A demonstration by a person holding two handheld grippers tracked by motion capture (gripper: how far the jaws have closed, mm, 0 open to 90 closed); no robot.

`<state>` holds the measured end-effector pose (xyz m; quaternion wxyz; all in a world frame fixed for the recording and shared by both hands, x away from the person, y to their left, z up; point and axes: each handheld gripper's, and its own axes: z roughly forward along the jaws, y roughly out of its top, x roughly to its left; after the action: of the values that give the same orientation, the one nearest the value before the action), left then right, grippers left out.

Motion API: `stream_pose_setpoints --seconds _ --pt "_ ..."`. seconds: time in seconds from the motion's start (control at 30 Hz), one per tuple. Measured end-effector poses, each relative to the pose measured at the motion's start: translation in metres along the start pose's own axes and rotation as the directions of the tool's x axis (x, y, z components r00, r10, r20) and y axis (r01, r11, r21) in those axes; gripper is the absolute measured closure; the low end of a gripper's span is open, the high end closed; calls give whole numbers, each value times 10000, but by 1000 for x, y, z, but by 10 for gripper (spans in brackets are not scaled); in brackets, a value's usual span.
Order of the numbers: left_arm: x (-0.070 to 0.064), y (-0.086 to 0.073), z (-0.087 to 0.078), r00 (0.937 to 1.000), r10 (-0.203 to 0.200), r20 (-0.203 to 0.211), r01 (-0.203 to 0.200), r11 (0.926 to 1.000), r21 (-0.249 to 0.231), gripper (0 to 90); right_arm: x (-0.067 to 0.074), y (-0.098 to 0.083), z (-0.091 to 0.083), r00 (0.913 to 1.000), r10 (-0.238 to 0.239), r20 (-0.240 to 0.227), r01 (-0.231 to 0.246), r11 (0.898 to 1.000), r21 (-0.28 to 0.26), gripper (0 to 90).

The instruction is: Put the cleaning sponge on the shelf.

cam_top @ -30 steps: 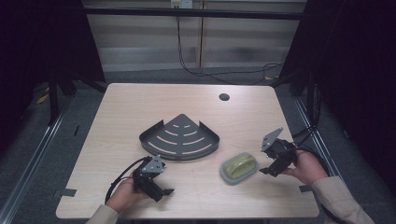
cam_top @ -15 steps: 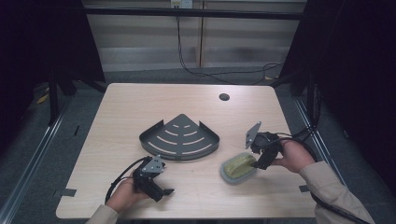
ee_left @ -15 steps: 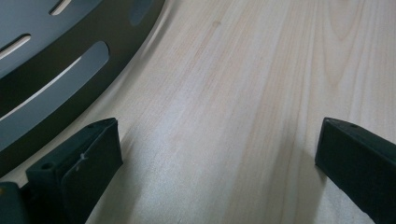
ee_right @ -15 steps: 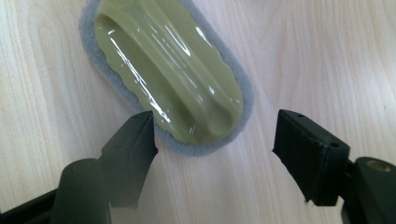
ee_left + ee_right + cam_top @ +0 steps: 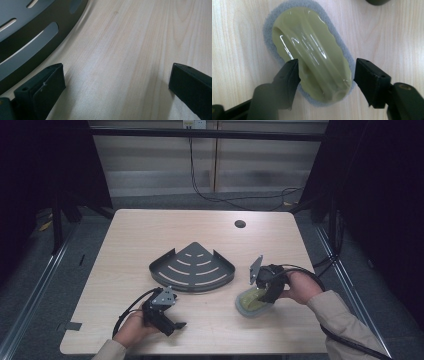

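A grey sponge pad with a glossy olive-green top [image 5: 250, 303] lies flat on the wooden table at the front right. My right gripper [image 5: 263, 295] hangs over it. In the right gripper view the two jaws of that gripper [image 5: 325, 75] stand on either side of the pad's [image 5: 312, 50] near end; they have just been closing around it and I see no squeeze on it. At the front left, my left gripper [image 5: 175, 325] rests low over the table, open. Nothing but bare wood lies between its jaws [image 5: 117, 82].
A dark, fan-shaped slotted metal tray [image 5: 192, 267] sits mid-table, its curved rim [image 5: 25, 50] just beyond the left gripper. A round hole [image 5: 240, 224] is in the table at the back right. Cables trail from both grippers.
My right gripper has moved left from the table's right edge to over the sponge pad and its jaws have narrowed. The left gripper has not moved.
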<state>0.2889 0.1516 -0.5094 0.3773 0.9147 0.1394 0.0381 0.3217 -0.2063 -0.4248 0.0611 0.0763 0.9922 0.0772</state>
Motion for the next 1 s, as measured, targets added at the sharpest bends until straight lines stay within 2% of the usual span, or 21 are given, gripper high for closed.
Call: stream_pose_setpoints --seconds 0.07,0.1,0.17,0.23,0.27,0.3,0.4,0.5,0.6,0.67,0.8,1.0 --pt "0 0 0 10000 6 -1 -6 10000 -11 0 1 3 1 9999 -14 -124 15 10000 93 454" --pt "0 0 0 10000 3 0 -3 10000 -15 0 1 4 2 9999 -150 -46 151 9998 122 468" --pt "0 0 0 10000 18 16 -18 10000 -28 0 1 6 3 9996 -203 -217 208 9995 224 550" --pt "0 0 0 10000 27 29 -26 10000 -17 0 3 8 4 9995 -285 -165 289 9994 214 591" --pt "0 0 0 10000 34 29 -34 10000 -22 0 4 9 4 9995 -182 -267 189 9995 270 652" --pt "0 0 0 10000 29 31 -29 10000 -21 0 4 9 3 9986 -333 -407 341 9992 204 711" --pt "0 0 0 10000 41 25 -41 10000 -33 0 3 10 -3 9980 58 -625 -52 9999 90 717" --pt "0 0 0 10000 66 18 -66 10000 -29 0 1 9 -9 9978 265 -613 -262 9996 44 718" --pt "0 0 0 10000 67 17 -67 10000 -30 0 -1 9 -17 9958 752 -525 -750 9972 60 718" --pt "0 0 0 10000 68 15 -68 10000 -28 0 -4 9 -21 9949 878 -501 -888 9959 -178 718" --pt "0 0 0 10000 59 17 -59 10000 -15 0 -8 12 -26 9897 1379 -373 -1379 9904 30 718" --pt "0 0 0 10000 59 16 -59 10000 -19 0 -15 16 -32 9828 1820 -320 -1815 9832 165 718"
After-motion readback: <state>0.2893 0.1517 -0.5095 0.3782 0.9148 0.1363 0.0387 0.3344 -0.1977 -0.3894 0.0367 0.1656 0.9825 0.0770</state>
